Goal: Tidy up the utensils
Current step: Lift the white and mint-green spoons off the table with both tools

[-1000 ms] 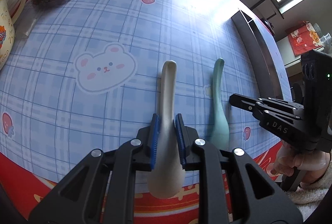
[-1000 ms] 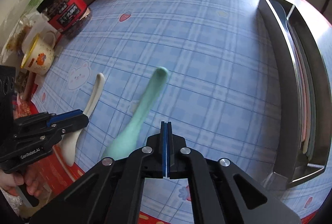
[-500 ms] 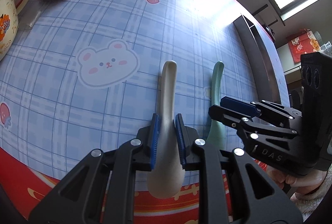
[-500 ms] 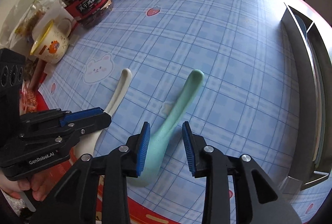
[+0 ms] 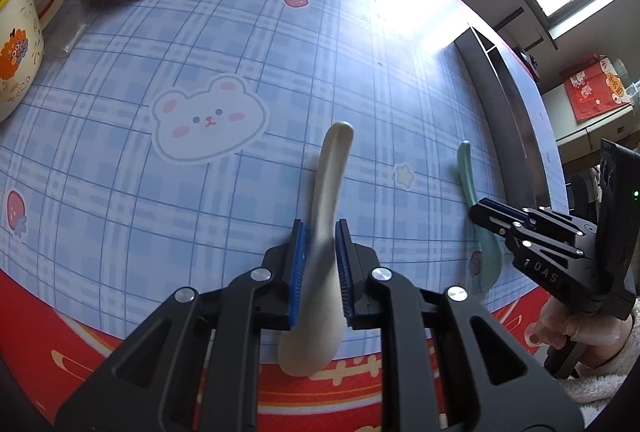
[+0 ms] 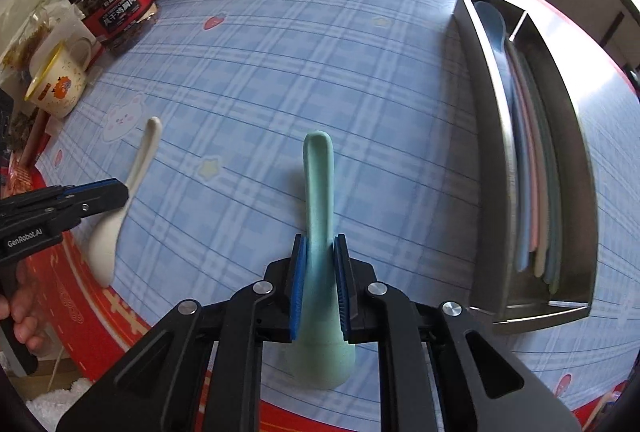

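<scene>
Blue plaid tablecloth (image 6: 280, 43) with a bear print, and a steel organizer tray (image 6: 486, 167) off to one side already holding spoons. Left gripper (image 5: 320, 264) is closing, pads pinching the cream spoon (image 5: 330, 187), handle pointing away from the table's red edge, running about parallel to the tray. Right gripper (image 6: 320, 284) is closing too, pinching the mint spoon (image 6: 318, 187) between the cream one and the tray, handle pointing the same way.

Inside the steel tray (image 6: 568, 167), stacked utensils overlap; individual types indistinguishable. Beside the tray, green spoon (image 5: 480, 228) partly hidden behind right gripper (image 5: 492, 211). Mug (image 5: 16, 43) cut off at frame edge.
</scene>
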A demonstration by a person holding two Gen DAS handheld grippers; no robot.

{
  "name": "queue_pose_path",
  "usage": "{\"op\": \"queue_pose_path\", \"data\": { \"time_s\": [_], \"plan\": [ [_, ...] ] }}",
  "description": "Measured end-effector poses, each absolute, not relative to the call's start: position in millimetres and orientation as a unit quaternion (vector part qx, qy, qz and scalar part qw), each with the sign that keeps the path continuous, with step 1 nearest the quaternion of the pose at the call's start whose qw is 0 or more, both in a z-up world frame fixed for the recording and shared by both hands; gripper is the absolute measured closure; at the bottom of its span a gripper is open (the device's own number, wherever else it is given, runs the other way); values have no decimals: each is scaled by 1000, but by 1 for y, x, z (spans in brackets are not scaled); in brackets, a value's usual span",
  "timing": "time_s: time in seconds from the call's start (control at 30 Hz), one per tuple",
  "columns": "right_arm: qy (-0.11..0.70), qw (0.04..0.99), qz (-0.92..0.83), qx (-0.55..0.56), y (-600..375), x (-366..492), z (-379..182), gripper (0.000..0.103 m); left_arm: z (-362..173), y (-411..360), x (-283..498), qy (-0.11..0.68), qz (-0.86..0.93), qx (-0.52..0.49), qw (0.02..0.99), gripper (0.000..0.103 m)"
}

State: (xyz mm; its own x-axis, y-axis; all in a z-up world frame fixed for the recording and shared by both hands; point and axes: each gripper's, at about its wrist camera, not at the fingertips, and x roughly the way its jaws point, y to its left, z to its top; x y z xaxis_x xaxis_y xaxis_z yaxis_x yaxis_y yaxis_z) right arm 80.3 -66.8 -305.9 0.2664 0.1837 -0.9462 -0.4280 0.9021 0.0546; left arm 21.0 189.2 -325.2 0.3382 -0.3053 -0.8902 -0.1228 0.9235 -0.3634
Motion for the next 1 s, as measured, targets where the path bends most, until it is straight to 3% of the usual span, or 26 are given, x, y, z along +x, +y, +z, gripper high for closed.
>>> {"op": "queue_pose_path", "data": {
  "time_s": [0.17,0.23,0.27,0.7,1.0],
  "plan": [
    [580,789,189,-79,-90,81,-305,84,-324,189,28,575,-63,-195,792,80],
    [581,789,194,-55,-99,80,-302,69,-324,192,29,578,-68,-205,787,78],
    [580,789,195,-49,-105,78,-300,68,-324,193,27,579,-70,-208,785,77],
    [601,773,204,6,-126,71,-306,67,-328,215,-12,584,-67,-248,770,73],
    [613,754,234,21,-121,67,-310,73,-322,220,-22,588,-89,-244,766,68]
  ]
}}
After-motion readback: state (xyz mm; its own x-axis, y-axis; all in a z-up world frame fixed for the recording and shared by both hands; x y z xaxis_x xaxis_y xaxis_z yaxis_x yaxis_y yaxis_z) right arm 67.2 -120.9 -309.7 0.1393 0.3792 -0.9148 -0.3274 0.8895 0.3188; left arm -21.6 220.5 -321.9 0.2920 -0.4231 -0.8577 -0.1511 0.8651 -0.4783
